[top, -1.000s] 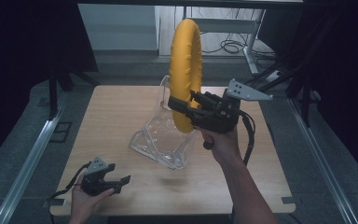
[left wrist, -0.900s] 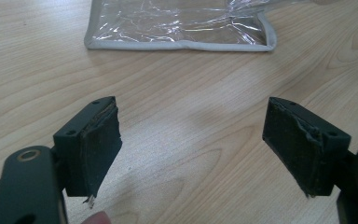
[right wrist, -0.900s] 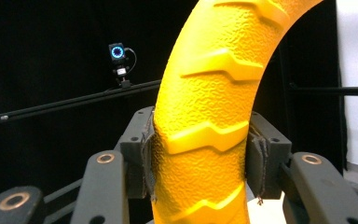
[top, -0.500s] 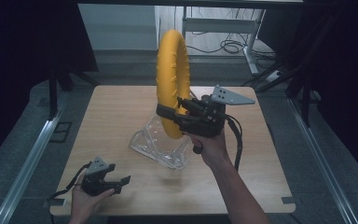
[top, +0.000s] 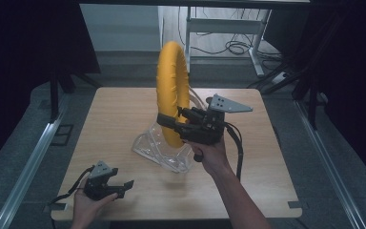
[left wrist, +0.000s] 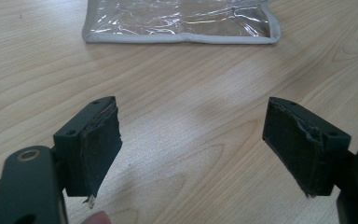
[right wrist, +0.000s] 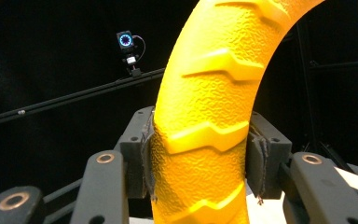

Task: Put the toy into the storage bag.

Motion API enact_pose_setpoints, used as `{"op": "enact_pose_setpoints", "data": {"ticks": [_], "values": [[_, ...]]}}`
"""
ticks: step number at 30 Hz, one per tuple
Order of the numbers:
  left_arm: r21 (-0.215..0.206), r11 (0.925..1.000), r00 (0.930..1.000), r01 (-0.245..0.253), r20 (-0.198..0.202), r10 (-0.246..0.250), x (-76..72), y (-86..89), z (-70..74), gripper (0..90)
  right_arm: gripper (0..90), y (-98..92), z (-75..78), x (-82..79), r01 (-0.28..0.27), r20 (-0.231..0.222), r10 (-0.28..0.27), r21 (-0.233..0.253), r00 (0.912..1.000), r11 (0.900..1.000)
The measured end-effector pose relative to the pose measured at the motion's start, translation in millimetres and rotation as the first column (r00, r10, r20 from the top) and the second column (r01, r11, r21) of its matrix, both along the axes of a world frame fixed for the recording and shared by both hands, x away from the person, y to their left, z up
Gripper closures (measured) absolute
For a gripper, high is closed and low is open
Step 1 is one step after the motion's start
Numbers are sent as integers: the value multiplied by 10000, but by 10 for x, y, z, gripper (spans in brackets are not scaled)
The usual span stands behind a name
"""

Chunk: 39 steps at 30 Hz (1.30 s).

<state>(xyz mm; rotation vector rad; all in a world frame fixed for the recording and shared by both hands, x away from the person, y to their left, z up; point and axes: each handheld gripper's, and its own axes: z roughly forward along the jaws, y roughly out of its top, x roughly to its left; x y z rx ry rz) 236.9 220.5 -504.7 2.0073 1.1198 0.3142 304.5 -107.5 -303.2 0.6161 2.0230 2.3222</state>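
Yellow ring (top: 172, 90), pinched upright by the right claw (top: 167, 121), has been shifted left over the clear bag (top: 159, 148); left claw (top: 124, 186) is spread, idle.

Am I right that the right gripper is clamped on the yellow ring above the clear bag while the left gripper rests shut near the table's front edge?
Not quite: the left gripper is open, its jaws standing wide apart over bare wood, as the left gripper view shows. The rest holds: the right gripper is clamped on the yellow ring above the clear bag.
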Motion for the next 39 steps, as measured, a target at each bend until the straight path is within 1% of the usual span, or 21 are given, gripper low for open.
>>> {"op": "enact_pose_setpoints", "data": {"ticks": [4, 5, 11, 21, 22, 23, 24, 27, 32, 33, 34, 37, 39], "values": [[-2, 10000, 10000, -2, -46, 2, 0, -2, 0, 188, 500, 4, -54, 7, -44, -102, 44, 27, 9999, 10000], [0, 10000, 10000, 0, -40, 0, 0, 0, 1, 188, 500, 5, -65, 4, -67, -203, 68, 37, 9998, 10000], [54, 10000, 10000, 19, -57, -19, 3, -1, -3, 188, 500, 13, -154, 28, -112, -368, 111, -35, 9993, 9999], [58, 10000, 10000, 39, -74, -39, 4, -4, -6, 188, 499, 33, -283, 57, -188, -491, 180, -152, 9986, 9997], [64, 10000, 10000, 39, -78, -39, 4, -5, -7, 188, 499, 36, -300, 60, -197, -567, 186, -175, 9982, 9997], [68, 10000, 10000, 45, -83, -45, 4, -5, -8, 189, 499, 41, -339, 79, -188, -631, 176, -195, 9979, 9996], [68, 10000, 10000, 45, -83, -45, 4, -5, -8, 188, 499, 41, -339, 79, -188, -631, 176, -195, 9979, 9996], [82, 10000, 10000, 29, -71, -28, 4, -4, -8, 188, 499, 45, -419, 119, -186, -849, 163, -259, 9963, 9995], [93, 10000, 10000, 36, -80, -35, 4, -6, -9, 188, 499, 42, -516, 171, -155, -1073, 110, -408, 9942, 9990], [88, 10000, 10000, 38, -79, -38, 3, -6, -9, 188, 499, 42, -516, 171, -155, -1073, 110, -408, 9942, 9990], [89, 10000, 10000, 39, -81, -39, 3, -6, -9, 188, 499, 39, -553, 194, -117, -1129, 73, -387, 9936, 9992], [113, 9999, 9999, 63, -94, -62, 4, -7, -11, 188, 499, 27, -601, 223, -89, -1302, 32, -430, 9915, 9990], [117, 9999, 9999, 60, -100, -59, 4, -8, -11, 188, 498, 21, -620, 237, -71, -1287, 9, -474, 9917, 9989]]}}
